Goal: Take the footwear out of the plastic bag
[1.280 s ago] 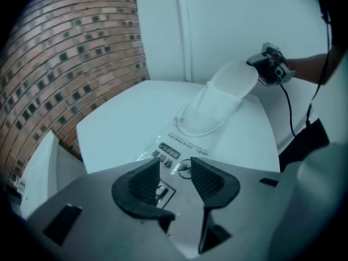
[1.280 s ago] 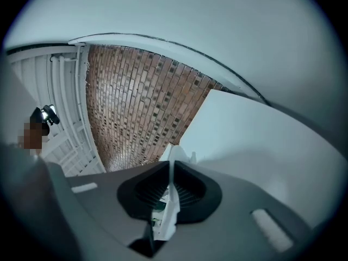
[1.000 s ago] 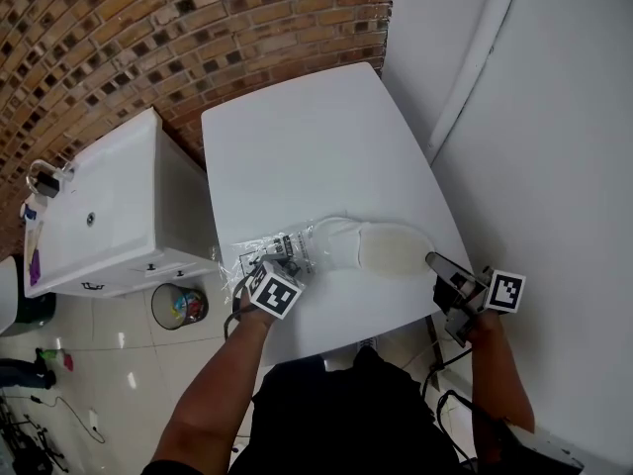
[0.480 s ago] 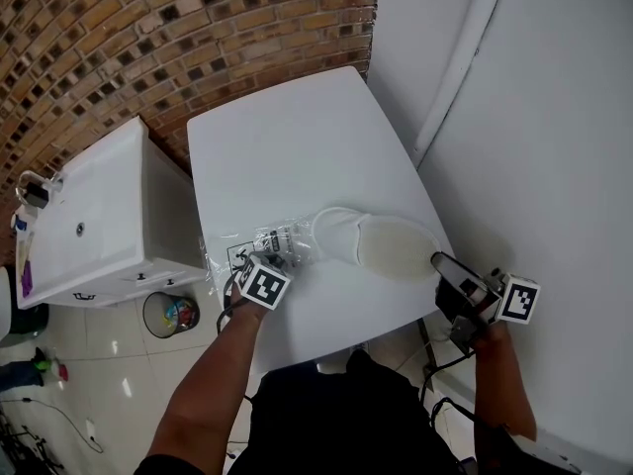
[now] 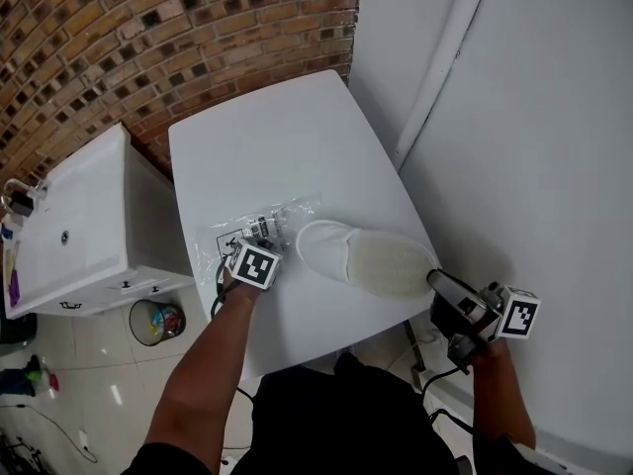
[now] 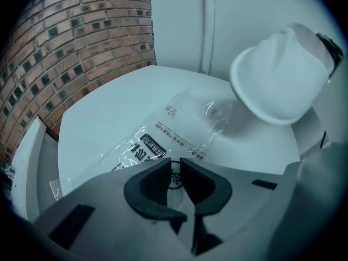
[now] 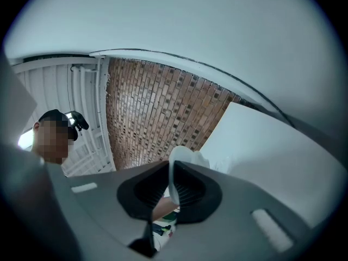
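Plastic bag point(image 6: 182, 126) on tabletop point(image 6: 103, 110): black label patch with white characters, rows of small dark print beside it, small white sticker higher up. I can read none of it. Cubes on my left gripper point(image 6: 175, 173) and right gripper point(image 7: 169, 181): black-and-white square markers, no letters.

Bag point(image 6: 185, 126) ahead of pads point(image 7: 187, 192): clear glossy plastic, crinkled. Slipper point(image 5: 361, 258): white matt cloth. Table point(image 5: 267, 156): smooth white, slight sheen. Brick wall point(image 5: 148, 28): rough. Pads: black matt, ribbed.

Head view steeply down from above the near edge of the tabletop point(image 5: 259, 156), left gripper view low, close over the tabletop, right gripper view level off its near-right corner, all sharing the slipper point(image 5: 368, 261)
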A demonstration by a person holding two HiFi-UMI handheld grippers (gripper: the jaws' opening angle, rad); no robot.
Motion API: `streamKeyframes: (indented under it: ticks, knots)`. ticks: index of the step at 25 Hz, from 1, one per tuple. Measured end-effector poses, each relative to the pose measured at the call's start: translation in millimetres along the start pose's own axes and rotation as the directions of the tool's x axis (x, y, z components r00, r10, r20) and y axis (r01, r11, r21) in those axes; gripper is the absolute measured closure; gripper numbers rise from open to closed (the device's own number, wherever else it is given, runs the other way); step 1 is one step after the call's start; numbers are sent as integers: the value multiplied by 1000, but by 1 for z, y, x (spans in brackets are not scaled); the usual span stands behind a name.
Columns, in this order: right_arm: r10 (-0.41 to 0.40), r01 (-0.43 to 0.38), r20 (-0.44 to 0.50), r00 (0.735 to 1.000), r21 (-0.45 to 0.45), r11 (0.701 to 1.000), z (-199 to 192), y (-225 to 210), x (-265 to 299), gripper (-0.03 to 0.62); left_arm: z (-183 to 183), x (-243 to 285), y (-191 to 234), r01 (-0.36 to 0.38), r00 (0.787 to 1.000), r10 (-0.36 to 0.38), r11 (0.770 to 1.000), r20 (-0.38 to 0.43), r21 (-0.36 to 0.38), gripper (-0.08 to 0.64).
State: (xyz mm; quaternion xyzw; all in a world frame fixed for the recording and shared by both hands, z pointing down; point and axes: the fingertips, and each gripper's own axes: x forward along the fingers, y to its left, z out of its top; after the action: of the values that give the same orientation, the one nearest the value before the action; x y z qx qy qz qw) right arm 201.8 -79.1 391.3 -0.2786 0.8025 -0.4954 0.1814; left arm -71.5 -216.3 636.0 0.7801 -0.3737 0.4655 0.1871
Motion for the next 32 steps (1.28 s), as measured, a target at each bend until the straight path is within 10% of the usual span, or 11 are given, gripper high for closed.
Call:
streamKeyframes:
  ticks: [5,11,19,23,32]
  knots:
    - [9,-7,-54,998,47,999,-22,-6,2,561,15,-3,7,-14,999,15,1000,38,-24,451]
    - [43,-27,-129,991,128,991,-46,-25,20,560,21,-34,-15,143,979,-118,980,167,-142,383]
    - [177,-113,-271,946,236,965,-75,-24,71,558,-5,-132,-5,98,949,-9,959,314,-267,457]
    - [208,-112,-369,906,266,957,-97,-35,99,560,-41,-179,-16,129,926,31,912,377,-390,467]
    - [9,49,-561,828,88,995,-146,-89,124,557,-115,-224,-87,123,939,60,860,338,-495,472]
